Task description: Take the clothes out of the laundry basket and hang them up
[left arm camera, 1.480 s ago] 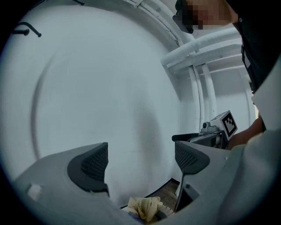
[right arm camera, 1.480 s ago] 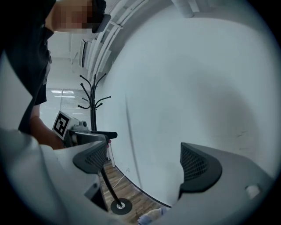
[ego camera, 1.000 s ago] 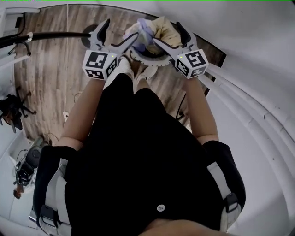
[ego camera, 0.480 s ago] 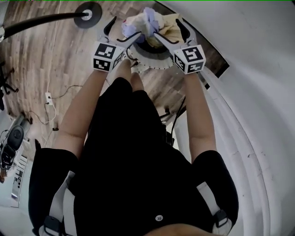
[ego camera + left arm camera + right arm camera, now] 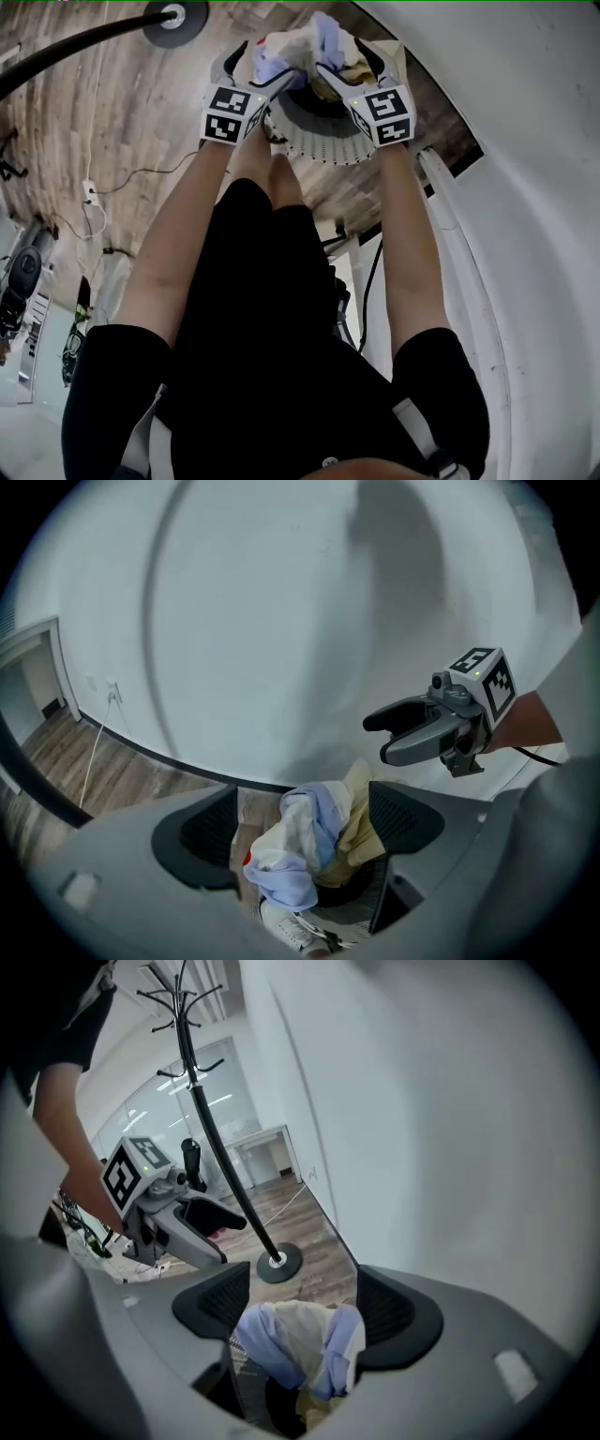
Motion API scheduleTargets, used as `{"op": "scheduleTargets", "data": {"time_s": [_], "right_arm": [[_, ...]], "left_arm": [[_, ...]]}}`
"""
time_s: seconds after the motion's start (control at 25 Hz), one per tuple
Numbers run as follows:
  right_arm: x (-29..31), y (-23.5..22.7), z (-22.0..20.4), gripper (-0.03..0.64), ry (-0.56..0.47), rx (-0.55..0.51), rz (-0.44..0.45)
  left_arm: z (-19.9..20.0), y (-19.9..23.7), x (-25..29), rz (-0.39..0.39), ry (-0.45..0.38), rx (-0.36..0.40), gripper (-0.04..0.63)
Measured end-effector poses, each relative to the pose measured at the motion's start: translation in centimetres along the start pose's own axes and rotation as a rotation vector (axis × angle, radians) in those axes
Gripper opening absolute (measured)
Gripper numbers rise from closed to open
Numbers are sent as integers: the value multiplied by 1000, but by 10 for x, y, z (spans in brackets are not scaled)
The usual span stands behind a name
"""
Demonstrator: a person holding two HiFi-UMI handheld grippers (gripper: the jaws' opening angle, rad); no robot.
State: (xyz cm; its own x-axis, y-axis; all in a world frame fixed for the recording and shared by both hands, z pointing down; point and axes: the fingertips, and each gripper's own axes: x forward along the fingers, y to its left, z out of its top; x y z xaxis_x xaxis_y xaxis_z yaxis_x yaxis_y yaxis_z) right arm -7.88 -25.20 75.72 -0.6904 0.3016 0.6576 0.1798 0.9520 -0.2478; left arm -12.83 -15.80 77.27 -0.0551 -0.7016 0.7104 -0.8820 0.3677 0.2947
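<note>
Clothes [image 5: 292, 47] heaped in laundry basket [image 5: 319, 142], top centre. Fingers of left gripper [image 5: 255, 64] and right gripper [image 5: 358, 64] wide, just been closing, cloth between, unpinched. Judged soft, light, limp: take a raised fold.

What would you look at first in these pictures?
The heap of pale blue, white and yellow clothes in the round basket on the floor. The left gripper and right gripper reach over it, jaws open but just closing, clothes between them, unpinched. A black coat stand stands nearby.
</note>
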Motion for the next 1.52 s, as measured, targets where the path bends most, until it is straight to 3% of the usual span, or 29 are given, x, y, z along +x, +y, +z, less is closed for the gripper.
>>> {"op": "scheduleTargets", "data": {"time_s": [0.32,0.56,0.84,1.08,1.28,1.4,1.52], "right_arm": [[78,-7,-52,324,140,-103,67],[128,-7,-73,314,247,-181,126],[159,-11,-116,299,425,-278,170],[170,-22,-138,260,538,-372,150],[173,-30,-140,152,600,-407,134],[173,-29,-138,143,625,-397,146],[168,-28,-135,125,628,-405,140]], "left_arm": [[-66,37,59,8,102,-36,431],[-89,49,96,-33,143,-65,416],[-121,57,122,-63,228,-78,394],[-144,61,132,-81,285,-144,353],[-148,52,139,-115,344,-139,234],[-147,44,137,-141,362,-138,135],[-146,40,133,-123,362,-122,90]]}}
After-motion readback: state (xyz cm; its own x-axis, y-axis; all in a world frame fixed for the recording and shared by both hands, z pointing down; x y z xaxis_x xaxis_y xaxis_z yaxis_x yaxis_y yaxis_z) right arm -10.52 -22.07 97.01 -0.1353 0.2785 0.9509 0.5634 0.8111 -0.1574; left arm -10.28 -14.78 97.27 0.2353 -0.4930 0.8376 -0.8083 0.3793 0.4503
